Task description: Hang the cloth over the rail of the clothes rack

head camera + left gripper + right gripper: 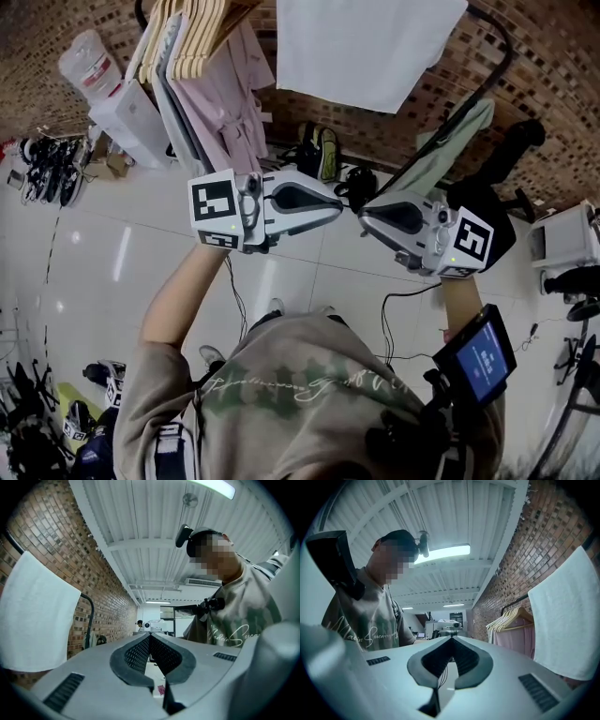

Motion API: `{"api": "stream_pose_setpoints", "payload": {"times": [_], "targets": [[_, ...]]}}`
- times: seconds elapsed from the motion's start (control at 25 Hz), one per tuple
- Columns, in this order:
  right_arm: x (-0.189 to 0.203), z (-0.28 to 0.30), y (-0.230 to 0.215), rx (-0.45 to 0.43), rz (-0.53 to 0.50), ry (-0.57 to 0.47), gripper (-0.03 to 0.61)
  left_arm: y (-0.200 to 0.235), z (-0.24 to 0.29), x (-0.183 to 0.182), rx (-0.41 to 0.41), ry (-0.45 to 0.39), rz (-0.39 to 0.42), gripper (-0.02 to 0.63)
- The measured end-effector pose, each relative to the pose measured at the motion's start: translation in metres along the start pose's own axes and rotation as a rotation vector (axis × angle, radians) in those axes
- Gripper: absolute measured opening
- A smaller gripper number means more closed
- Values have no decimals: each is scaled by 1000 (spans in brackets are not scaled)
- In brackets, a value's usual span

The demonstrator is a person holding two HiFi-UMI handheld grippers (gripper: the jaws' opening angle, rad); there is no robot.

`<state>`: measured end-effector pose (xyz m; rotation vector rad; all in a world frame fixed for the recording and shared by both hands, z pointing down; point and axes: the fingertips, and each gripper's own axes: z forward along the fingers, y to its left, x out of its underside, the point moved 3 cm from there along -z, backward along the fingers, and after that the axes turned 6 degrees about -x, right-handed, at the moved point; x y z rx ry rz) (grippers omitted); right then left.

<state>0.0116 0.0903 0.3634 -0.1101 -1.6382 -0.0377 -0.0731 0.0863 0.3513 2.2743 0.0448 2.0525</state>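
Note:
The white cloth (366, 47) hangs draped over the black rail (506, 56) of the clothes rack, at the top of the head view. Below it, my left gripper (339, 202) and right gripper (364, 214) point at each other, tips nearly meeting. Both are apart from the cloth. In the left gripper view the cloth (35, 616) hangs at the left beside the rail (89, 613), and the jaws (150, 635) are shut with nothing between them. In the right gripper view the cloth (567, 620) hangs at the right, and the jaws (451, 639) are shut and empty.
Wooden hangers with pink garments (216, 84) hang left of the cloth. A water dispenser (103, 84) stands at the far left and shoes (323, 155) lie under the rack. A green garment (450, 145) and a black chair (511, 150) are to the right. A phone (483, 356) rides on the right forearm.

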Motion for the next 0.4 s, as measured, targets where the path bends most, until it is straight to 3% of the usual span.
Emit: {"api": "stream_pose_setpoints", "payload": {"times": [0.4], "targets": [[-3,-5,-7,-18,0,2,6,5,4,5,-30,24,9,3]]}}
